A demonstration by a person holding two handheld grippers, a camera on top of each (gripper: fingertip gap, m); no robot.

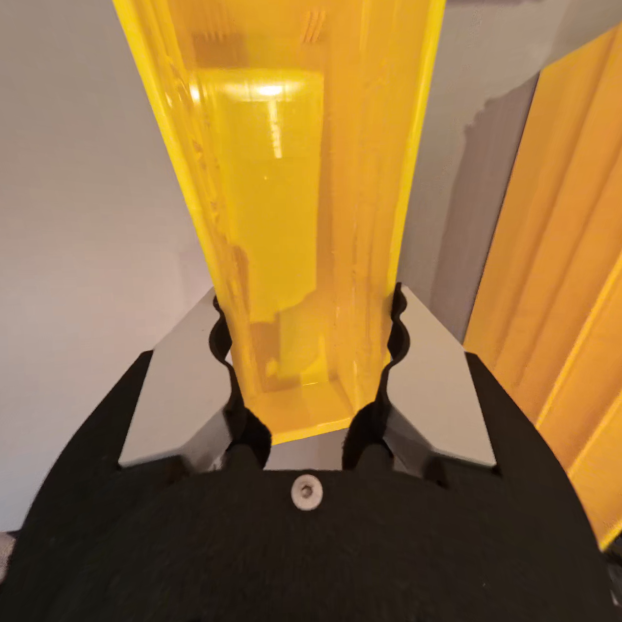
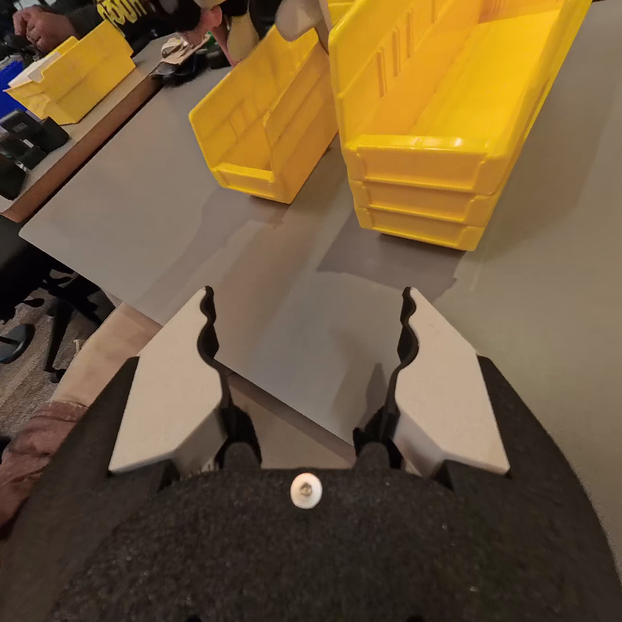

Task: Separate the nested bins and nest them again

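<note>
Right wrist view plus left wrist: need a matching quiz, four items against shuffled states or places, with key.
Items
1. left gripper
2. right gripper
3. nested stack
4. far bin

States or places
A. open, empty, over the grey table
B. on the neighbouring table, far left
C. shut on the single bin
D. three bins, one inside another, on the grey table

Pairs: 1-C, 2-A, 3-D, 4-B
</note>
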